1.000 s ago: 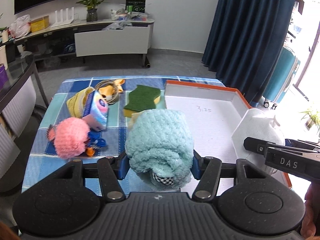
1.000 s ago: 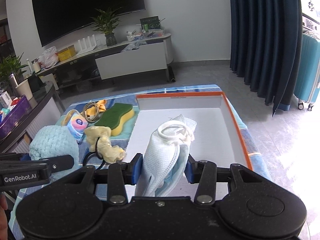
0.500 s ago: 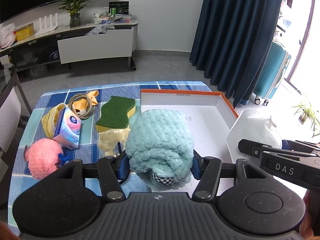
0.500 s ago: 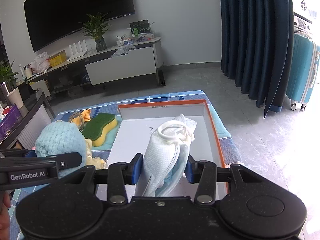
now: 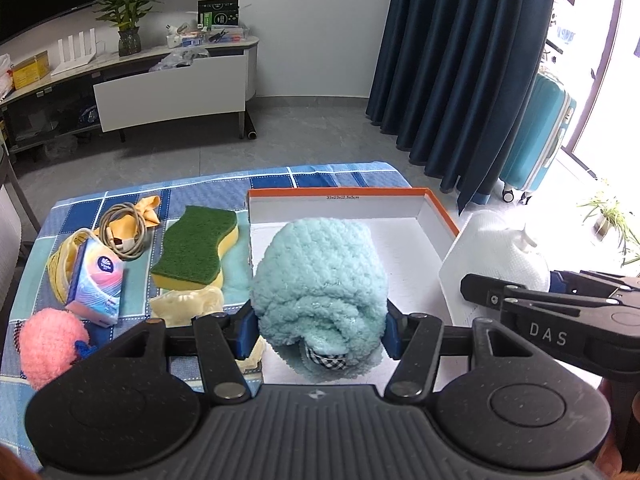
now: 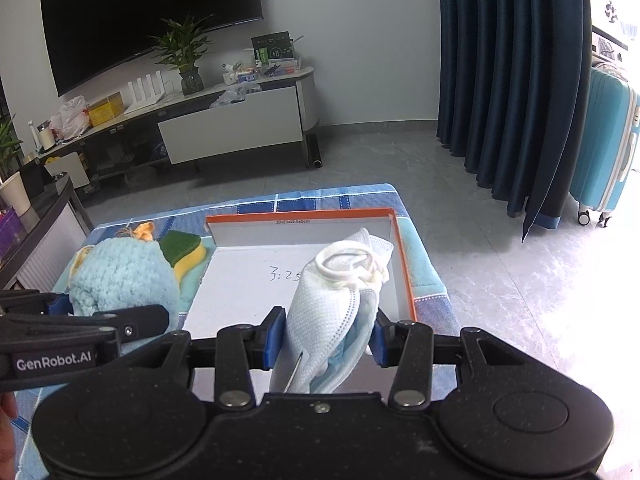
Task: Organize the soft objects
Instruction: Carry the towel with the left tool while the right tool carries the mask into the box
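My left gripper (image 5: 318, 330) is shut on a fluffy light-blue knitted roll (image 5: 320, 276), held above the near left part of the white tray with an orange rim (image 5: 340, 193). The same roll (image 6: 120, 280) shows at the left of the right wrist view. My right gripper (image 6: 326, 340) is shut on a bundle of white and blue face masks (image 6: 332, 308) over the tray floor (image 6: 256, 264). In the left wrist view the masks (image 5: 496, 252) sit at the right. On the checked cloth lie a green-and-yellow sponge (image 5: 194, 246), a pink pompom (image 5: 50, 340) and a cream fabric piece (image 5: 188, 306).
A tissue pack (image 5: 98, 282), a coiled cable (image 5: 122, 232) and a yellow cloth (image 5: 148, 206) lie on the left of the blue checked tablecloth (image 5: 340, 174). Beyond the table are a TV cabinet (image 5: 168, 84), dark curtains (image 5: 460, 60) and a teal suitcase (image 5: 536, 132).
Both grippers have carried their loads to the right, over the tray. The blue roll now hangs above the tray's left part, and the masks sit nearer its right wall.
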The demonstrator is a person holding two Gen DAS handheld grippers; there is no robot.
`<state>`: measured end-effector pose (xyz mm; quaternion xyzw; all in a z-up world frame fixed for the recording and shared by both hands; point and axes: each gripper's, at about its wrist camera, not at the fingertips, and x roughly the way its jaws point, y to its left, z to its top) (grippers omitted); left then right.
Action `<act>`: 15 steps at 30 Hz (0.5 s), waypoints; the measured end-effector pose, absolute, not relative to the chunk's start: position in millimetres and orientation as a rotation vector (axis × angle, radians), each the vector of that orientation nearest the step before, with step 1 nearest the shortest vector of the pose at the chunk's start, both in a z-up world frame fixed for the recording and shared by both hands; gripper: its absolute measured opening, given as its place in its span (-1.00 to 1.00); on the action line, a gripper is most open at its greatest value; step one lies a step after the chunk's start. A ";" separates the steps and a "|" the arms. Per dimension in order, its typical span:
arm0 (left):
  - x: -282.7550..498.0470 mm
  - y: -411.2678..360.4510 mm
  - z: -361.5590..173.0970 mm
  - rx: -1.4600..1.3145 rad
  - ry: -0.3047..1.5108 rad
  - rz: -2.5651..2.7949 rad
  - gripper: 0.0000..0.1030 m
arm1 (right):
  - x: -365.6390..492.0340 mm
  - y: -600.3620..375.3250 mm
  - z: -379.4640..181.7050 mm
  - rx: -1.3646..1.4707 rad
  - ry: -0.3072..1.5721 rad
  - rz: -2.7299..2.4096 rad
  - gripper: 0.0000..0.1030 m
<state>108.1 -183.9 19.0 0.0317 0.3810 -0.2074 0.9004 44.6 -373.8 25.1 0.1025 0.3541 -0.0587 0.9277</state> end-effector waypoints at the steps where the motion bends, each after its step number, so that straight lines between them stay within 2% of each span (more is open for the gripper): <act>1: 109.8 -185.3 18.9 0.065 0.789 -0.429 0.15 | 47.6 -375.0 24.2 0.208 0.729 -0.118 0.02; 15: 134.8 -196.4 14.2 0.062 0.797 -0.425 0.15 | 81.3 -383.5 22.0 0.180 0.741 -0.120 0.03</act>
